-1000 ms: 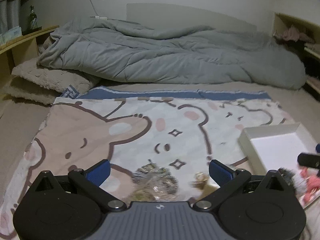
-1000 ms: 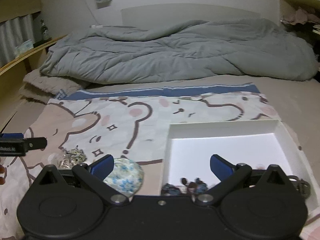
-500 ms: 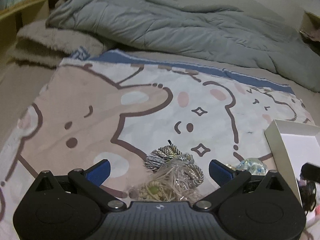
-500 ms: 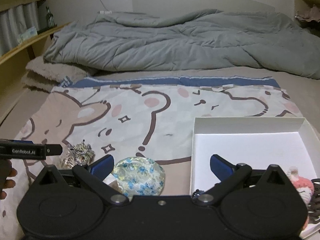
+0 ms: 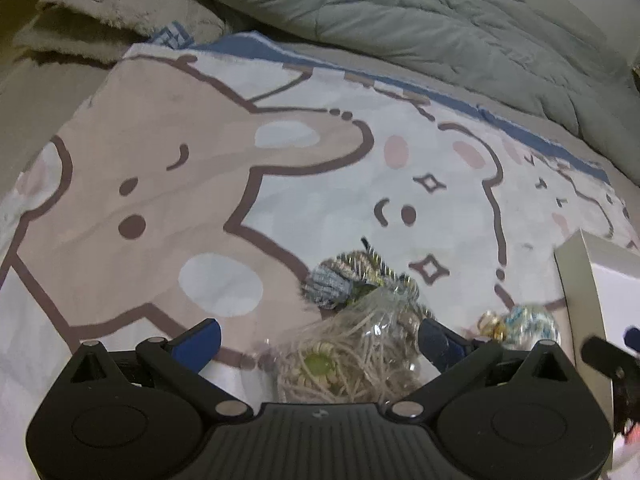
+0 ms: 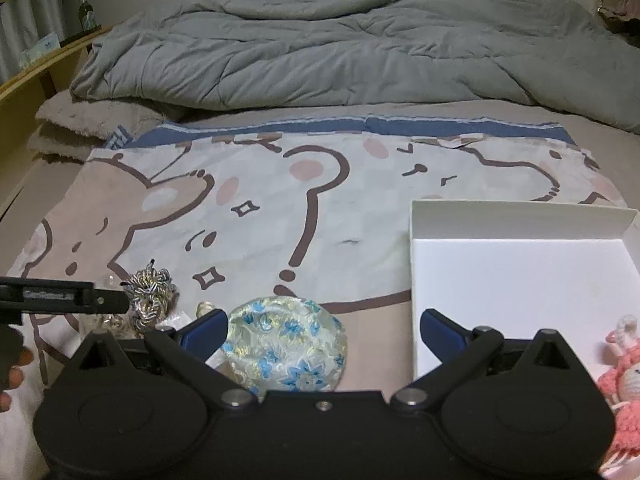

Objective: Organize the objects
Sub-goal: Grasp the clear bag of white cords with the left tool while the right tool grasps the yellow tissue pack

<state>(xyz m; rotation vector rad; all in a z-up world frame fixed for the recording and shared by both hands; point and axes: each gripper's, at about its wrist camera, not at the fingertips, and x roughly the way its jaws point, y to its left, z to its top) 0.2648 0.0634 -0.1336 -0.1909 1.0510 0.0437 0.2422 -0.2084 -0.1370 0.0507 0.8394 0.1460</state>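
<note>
Where the bed is covered by a cartoon-printed blanket [image 6: 320,208], a working surface is formed, with a rumpled grey duvet [image 6: 340,52] heaped across its far side and a plush beige pillow [image 5: 120,12] at the far left corner. A wooden shelf [image 6: 44,68] is seen along the left wall. Near the blanket's front edge, a clear bag of corded trinkets [image 5: 352,356] is framed between the widely parted fingers of the left gripper [image 5: 320,340], which grips nothing; a silver braided bundle [image 5: 344,276] lies just beyond it. A floral fabric pouch [image 6: 288,348] is seen partly between the spread, empty fingers of the right gripper [image 6: 323,330]. A white box [image 6: 520,272] is set to the right, with a pink crocheted doll [image 6: 624,384] at its near right corner. Open blanket is left beyond the items.
</note>
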